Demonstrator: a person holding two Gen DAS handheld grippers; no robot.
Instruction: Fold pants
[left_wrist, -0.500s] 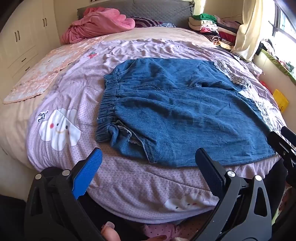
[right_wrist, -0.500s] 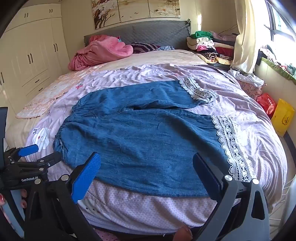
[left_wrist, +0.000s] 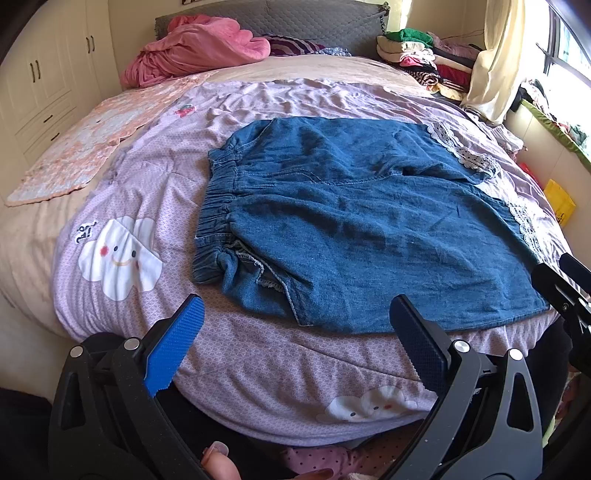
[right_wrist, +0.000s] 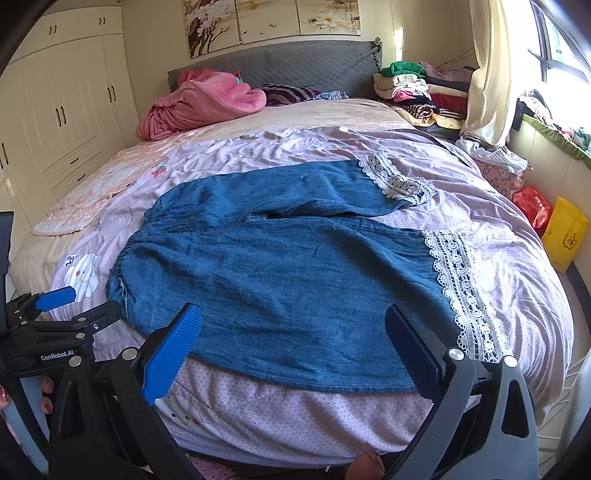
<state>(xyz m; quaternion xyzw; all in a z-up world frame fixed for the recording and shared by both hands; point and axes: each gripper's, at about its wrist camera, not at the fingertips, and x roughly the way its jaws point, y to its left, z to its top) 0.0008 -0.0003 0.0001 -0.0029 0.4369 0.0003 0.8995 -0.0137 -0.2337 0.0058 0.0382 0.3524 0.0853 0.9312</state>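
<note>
Blue denim pants (left_wrist: 354, 221) lie spread flat on the purple bed cover (left_wrist: 258, 369). Their elastic waistband (left_wrist: 216, 221) is at the left, and both legs run to the right, ending in white lace hems (right_wrist: 465, 291). My left gripper (left_wrist: 295, 314) hovers open just off the pants' near edge, below the waist end, with nothing between its blue pads. My right gripper (right_wrist: 291, 314) hovers open over the near leg's lower edge, also holding nothing. Each gripper shows at the edge of the other's view: the right gripper (left_wrist: 565, 284) and the left gripper (right_wrist: 55, 299).
A pink blanket (right_wrist: 199, 103) is heaped by the grey headboard (right_wrist: 314, 62). Stacked clothes (right_wrist: 413, 88) sit at the far right corner. A peach cloth (left_wrist: 96, 147) covers the bed's left side. Red and yellow bags (right_wrist: 565, 232) stand on the floor at the right. Wardrobes (right_wrist: 62, 103) line the left wall.
</note>
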